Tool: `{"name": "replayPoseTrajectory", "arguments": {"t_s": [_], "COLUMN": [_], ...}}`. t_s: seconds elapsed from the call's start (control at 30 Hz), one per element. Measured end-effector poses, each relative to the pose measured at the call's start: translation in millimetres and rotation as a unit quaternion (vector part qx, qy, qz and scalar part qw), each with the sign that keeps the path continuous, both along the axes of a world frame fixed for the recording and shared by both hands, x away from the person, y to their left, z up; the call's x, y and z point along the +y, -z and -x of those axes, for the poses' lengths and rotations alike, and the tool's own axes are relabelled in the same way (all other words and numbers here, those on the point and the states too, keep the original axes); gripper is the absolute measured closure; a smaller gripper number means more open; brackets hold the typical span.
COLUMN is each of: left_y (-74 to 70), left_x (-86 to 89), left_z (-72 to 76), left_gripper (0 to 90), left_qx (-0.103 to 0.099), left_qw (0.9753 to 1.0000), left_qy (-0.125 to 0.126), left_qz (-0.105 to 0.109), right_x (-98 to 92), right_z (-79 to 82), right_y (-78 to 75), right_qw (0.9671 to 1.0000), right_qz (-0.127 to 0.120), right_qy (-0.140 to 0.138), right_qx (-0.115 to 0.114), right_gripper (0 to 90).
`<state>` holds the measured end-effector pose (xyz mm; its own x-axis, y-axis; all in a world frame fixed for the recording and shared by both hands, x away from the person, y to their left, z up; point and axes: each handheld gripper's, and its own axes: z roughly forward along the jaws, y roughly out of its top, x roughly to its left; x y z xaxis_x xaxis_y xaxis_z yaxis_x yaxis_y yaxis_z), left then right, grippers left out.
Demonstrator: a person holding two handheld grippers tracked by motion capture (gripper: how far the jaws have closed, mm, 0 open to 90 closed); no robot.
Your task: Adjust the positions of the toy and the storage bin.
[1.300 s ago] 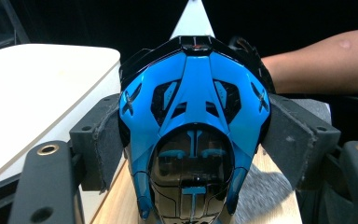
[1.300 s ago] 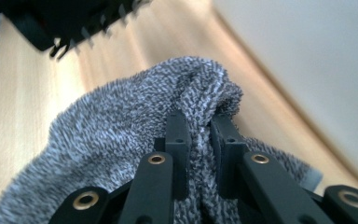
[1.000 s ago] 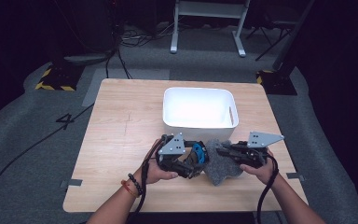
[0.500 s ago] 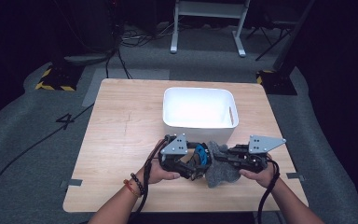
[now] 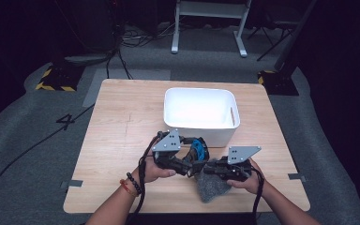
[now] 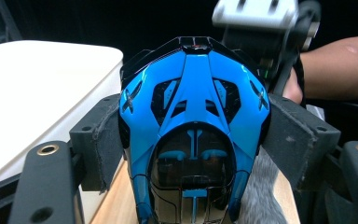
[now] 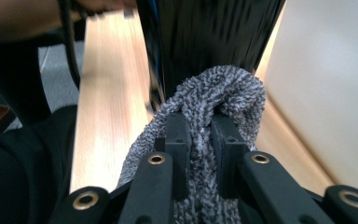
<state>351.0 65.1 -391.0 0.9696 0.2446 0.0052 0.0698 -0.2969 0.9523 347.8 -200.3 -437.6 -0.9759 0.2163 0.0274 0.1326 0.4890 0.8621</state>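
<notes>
Blue-and-black toy helmet (image 6: 193, 135): clamped between the left gripper (image 6: 196, 154) jaws, above the counter (image 5: 122, 122) beside the white bin (image 5: 199, 112).
Grey knit cloth (image 7: 205, 121): pinched in the right gripper (image 7: 199, 140) jaws, touching the helmet.
Technique: hold the helmet steady; wipe with light, short strokes, jaws off the gloss.

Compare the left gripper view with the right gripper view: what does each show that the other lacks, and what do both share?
Left gripper view alone: a glossy blue and black helmet-shaped toy clamped between the left gripper pads, its blue face showing.
Right gripper view alone: the right gripper pinching a fold of grey knitted cloth that bulges beyond the jaws.
Both: the white bin, the wooden table, and some grey cloth.
</notes>
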Motion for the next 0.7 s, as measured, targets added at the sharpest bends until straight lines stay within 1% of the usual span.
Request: {"name": "replayPoseTrajectory", "arguments": {"t_s": [0.03, 0.07, 0.17, 0.23, 0.3, 0.33, 0.4, 0.47, 0.53, 0.57, 0.63, 0.7], "left_y": [-0.7, -1.0, -2.6, -3.3, -2.7, -2.2, 0.0, 2.6, 5.5, 7.3, 10.7, 13.8], "left_x": [1.2, 2.0, 6.3, 8.8, 9.1, 8.2, 5.4, 1.8, -2.1, -3.9, -7.6, -11.2], "left_z": [0.4, 0.3, 0.4, 0.3, 0.9, 1.7, 2.9, 3.8, 3.5, 3.0, 2.2, 1.6], "left_gripper": [26.0, 26.0, 26.0, 26.0, 26.0, 26.0, 26.0, 26.0, 26.0, 26.0, 26.0, 26.0], "left_qx": [0.000, -0.001, -0.001, 0.003, 0.008, 0.008, 0.012, 0.014, 0.019, 0.021, 0.026, 0.030], "left_qw": [1.0000, 1.0000, 0.9999, 0.9998, 0.9996, 0.9996, 0.9993, 0.9992, 0.9990, 0.9989, 0.9985, 0.9980], "left_qy": [0.000, 0.000, 0.001, 0.008, 0.018, 0.024, 0.034, 0.037, 0.041, 0.043, 0.047, 0.053], "left_qz": [0.001, 0.002, 0.010, 0.016, 0.019, 0.014, 0.010, 0.005, -0.001, -0.004, -0.010, -0.016], "right_x": [1.8, 4.6, 7.3, 7.1, 5.6, 3.8, -3.1, -9.6, -17.2, -21.1, -28.1, -35.0], "right_z": [-0.7, -1.5, -4.0, -6.5, -10.0, -12.0, -16.1, -17.1, -14.9, -12.8, -7.8, -2.7], "right_y": [3.0, 7.2, 13.9, 17.2, 19.9, 19.5, 13.2, 4.2, -8.6, -15.4, -28.5, -40.1], "right_qw": [1.0000, 0.9998, 0.9992, 0.9986, 0.9977, 0.9974, 0.9978, 0.9981, 0.9978, 0.9975, 0.9957, 0.9933], "right_qz": [0.007, 0.020, 0.040, 0.051, 0.063, 0.065, 0.049, 0.027, -0.002, -0.018, -0.049, -0.080], "right_qy": [0.000, 0.001, 0.005, 0.010, 0.021, 0.030, 0.046, 0.055, 0.063, 0.063, 0.064, 0.063], "right_qx": [0.003, 0.003, 0.005, 0.009, 0.010, 0.007, 0.003, -0.007, -0.022, -0.028, -0.046, -0.055], "right_gripper": [79.1, 79.1, 79.1, 79.1, 79.1, 79.1, 79.1, 79.1, 79.1, 79.1, 79.1, 79.1]}}
